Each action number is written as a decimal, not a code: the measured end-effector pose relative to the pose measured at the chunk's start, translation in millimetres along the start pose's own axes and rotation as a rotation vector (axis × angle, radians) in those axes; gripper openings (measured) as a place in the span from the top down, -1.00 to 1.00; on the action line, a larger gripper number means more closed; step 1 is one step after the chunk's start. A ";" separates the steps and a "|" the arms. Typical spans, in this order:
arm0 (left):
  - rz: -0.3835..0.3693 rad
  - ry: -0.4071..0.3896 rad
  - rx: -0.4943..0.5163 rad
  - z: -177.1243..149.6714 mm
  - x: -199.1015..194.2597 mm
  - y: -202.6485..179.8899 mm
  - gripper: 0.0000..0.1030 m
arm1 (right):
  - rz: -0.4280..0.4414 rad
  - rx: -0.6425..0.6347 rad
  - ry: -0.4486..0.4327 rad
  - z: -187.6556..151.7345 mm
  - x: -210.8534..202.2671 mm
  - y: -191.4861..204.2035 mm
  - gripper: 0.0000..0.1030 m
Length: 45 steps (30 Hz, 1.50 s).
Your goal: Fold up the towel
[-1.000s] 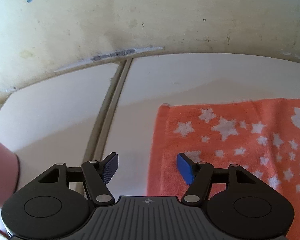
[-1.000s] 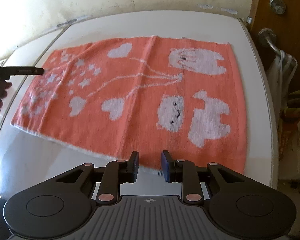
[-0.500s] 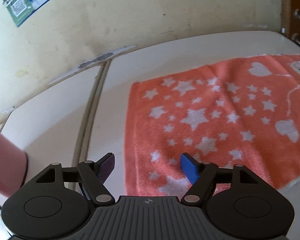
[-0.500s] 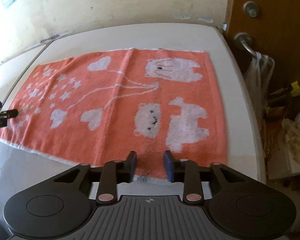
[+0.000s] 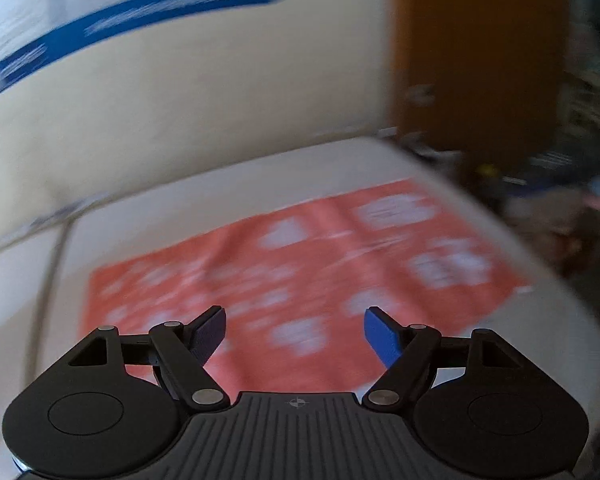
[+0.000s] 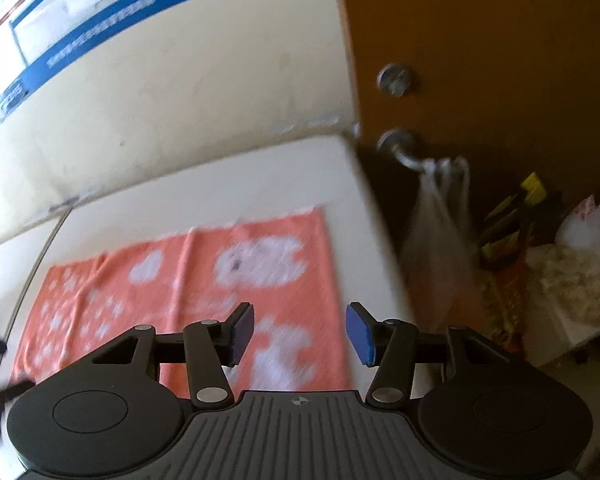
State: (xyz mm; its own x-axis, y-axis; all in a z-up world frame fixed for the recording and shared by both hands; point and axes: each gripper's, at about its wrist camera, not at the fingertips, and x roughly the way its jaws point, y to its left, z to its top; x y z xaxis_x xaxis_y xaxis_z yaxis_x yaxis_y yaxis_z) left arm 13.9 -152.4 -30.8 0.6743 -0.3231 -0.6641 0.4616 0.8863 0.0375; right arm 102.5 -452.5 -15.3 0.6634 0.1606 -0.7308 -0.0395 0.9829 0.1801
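While both sets of jaws just widened with nothing between: left gripper spread wide, right gripper half spread, both raised off orange towel, lying flat and unfolded on white table beside brown door.

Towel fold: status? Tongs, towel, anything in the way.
Left tongs open, empty, jaws just widened. Right tongs open, empty, jaws just widened. Towel flat on the white top, unfolded. Nothing on the towel.
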 end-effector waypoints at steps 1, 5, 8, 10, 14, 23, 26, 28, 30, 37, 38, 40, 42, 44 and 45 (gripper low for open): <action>-0.037 0.008 0.015 3.8 4.8 -16.6 -0.51 | 0.000 -0.017 0.002 6.3 2.6 -2.1 -0.02; -0.139 0.056 0.015 15.4 25.5 -68.0 -0.51 | 0.006 -0.070 0.000 24.8 12.5 -9.4 -0.02; -0.157 0.077 -0.012 20.0 41.0 -93.7 -0.51 | 0.034 -0.080 0.009 28.2 17.5 -18.7 -0.03; -0.154 0.081 -0.020 20.4 48.1 -108.4 -0.51 | 0.051 -0.078 0.017 28.6 22.2 -26.2 -0.03; -0.162 0.078 -0.011 19.1 62.0 -129.3 -0.50 | 0.129 -0.072 0.036 39.6 39.0 -42.3 -0.03; -0.139 0.121 -0.069 14.5 87.0 -140.4 -0.27 | 0.141 -0.105 0.023 69.2 86.1 -49.3 -0.02; -0.160 0.074 -0.071 12.2 85.7 -141.7 -0.27 | 0.153 -0.109 0.031 72.7 100.5 -46.9 -0.02; -0.172 0.038 -0.056 9.4 84.4 -145.2 -0.28 | 0.155 -0.110 0.041 73.5 107.6 -46.3 -0.02; -0.154 0.035 -0.033 5.7 89.3 -149.6 -0.28 | 0.145 -0.090 0.066 74.7 120.6 -48.5 -0.02; -0.102 0.042 0.010 1.4 99.7 -155.4 -0.22 | 0.150 -0.042 0.122 76.6 146.1 -57.6 -0.02; -0.099 0.042 0.015 1.9 98.9 -155.2 -0.19 | 0.155 -0.041 0.129 76.6 148.1 -56.4 -0.02; -0.096 0.041 0.025 2.6 98.2 -154.8 0.03 | 0.164 -0.041 0.141 76.5 152.2 -53.3 -0.02; -0.087 0.039 0.036 2.8 96.6 -155.0 0.27 | 0.167 -0.053 0.156 75.3 158.8 -47.4 -0.02; -0.083 0.038 0.044 3.3 96.6 -153.9 0.47 | 0.166 -0.062 0.165 74.5 163.8 -43.8 -0.02; -0.084 0.040 0.046 3.6 96.3 -152.6 0.54 | 0.169 -0.073 0.174 74.1 167.3 -40.9 -0.02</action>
State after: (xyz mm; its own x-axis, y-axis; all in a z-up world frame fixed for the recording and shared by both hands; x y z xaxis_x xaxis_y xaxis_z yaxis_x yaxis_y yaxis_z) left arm 10.5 -320.0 -97.7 0.6094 -0.3811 -0.6953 0.5418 0.8404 0.0141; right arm 270.5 -472.6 -96.2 0.5043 0.3299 -0.7980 -0.1964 0.9437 0.2660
